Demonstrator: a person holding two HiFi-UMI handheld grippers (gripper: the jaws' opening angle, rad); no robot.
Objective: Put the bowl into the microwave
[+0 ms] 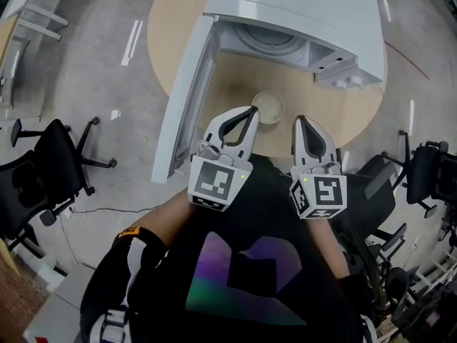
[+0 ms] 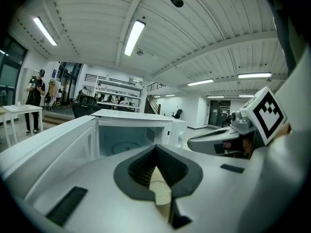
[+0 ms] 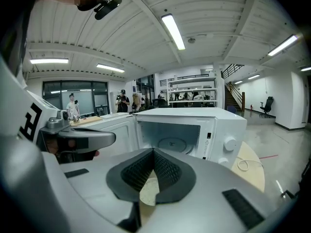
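Note:
A small pale bowl (image 1: 268, 107) stands on the round wooden table (image 1: 178, 20), just in front of the white microwave (image 1: 293, 13). The microwave's door (image 1: 187, 95) hangs wide open to the left, and the cavity with its glass turntable (image 3: 171, 143) is bare. My left gripper (image 1: 252, 110) is shut, its tips beside the bowl's near left rim. My right gripper (image 1: 299, 120) is also shut, a little to the right of the bowl and nearer me. Neither holds anything. In the left gripper view the left gripper (image 2: 156, 148) points at the cavity (image 2: 127, 139).
Black office chairs stand on the floor at the left (image 1: 50, 163) and the right (image 1: 421, 170). A white cable (image 3: 244, 165) lies on the table to the right of the microwave's knobs (image 3: 228, 143). People (image 2: 36, 98) stand far off in the hall.

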